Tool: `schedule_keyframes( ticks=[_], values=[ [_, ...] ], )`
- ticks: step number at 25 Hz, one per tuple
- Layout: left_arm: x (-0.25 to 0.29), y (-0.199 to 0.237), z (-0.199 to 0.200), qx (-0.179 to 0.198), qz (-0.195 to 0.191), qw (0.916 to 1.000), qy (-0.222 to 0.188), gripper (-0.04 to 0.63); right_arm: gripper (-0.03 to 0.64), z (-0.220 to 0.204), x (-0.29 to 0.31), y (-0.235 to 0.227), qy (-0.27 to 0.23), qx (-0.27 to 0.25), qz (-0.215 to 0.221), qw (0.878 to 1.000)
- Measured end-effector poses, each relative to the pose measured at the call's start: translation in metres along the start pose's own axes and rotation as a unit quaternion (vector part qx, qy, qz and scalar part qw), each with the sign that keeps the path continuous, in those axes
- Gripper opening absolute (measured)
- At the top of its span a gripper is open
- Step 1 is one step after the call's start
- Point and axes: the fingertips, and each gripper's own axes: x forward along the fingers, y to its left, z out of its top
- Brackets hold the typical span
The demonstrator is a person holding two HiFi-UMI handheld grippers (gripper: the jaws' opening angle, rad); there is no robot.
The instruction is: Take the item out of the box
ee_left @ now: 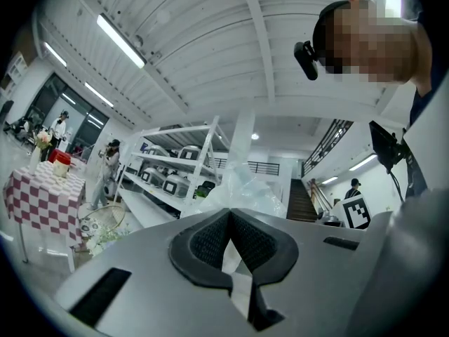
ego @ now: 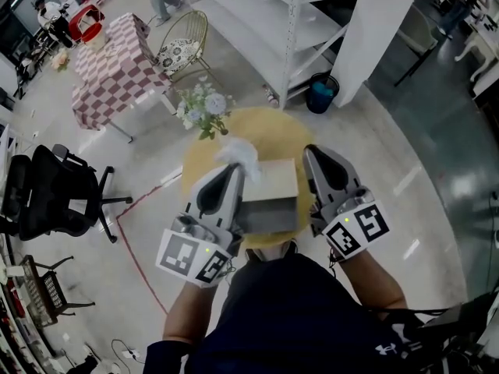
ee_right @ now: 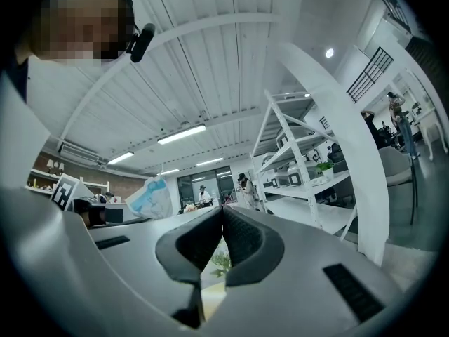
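A cardboard box (ego: 271,185) stands on the round yellow table (ego: 196,162) right in front of me. My left gripper (ego: 234,168) lies along the box's left side, and it is shut on a crumpled clear plastic bag (ego: 238,154) that sticks up at its tip. In the left gripper view the bag (ee_left: 242,188) rises just beyond the closed jaws of the left gripper (ee_left: 229,213), with a strip of it pinched between the pads. My right gripper (ego: 312,153) sits by the box's right side; the right gripper (ee_right: 223,209) has its jaws together, holding nothing. The bag (ee_right: 147,196) shows at that view's left.
White flowers (ego: 204,109) stand at the table's far edge. A black office chair (ego: 47,193) is to the left, a checkered table (ego: 113,68) and a wire chair (ego: 183,44) beyond. White shelving (ego: 281,14) and a blue bucket (ego: 321,93) stand behind.
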Motion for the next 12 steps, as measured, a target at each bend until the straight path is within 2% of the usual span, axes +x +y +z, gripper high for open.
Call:
schedule_keyframes(
  ticks=[12],
  values=[
    [0.0005,0.0027,-0.0024,-0.001,0.001,1.0,0.002,0.018,0.012,0.0,0.0023,0.0027,-0.003,-0.003,0.008,1.0]
  ],
)
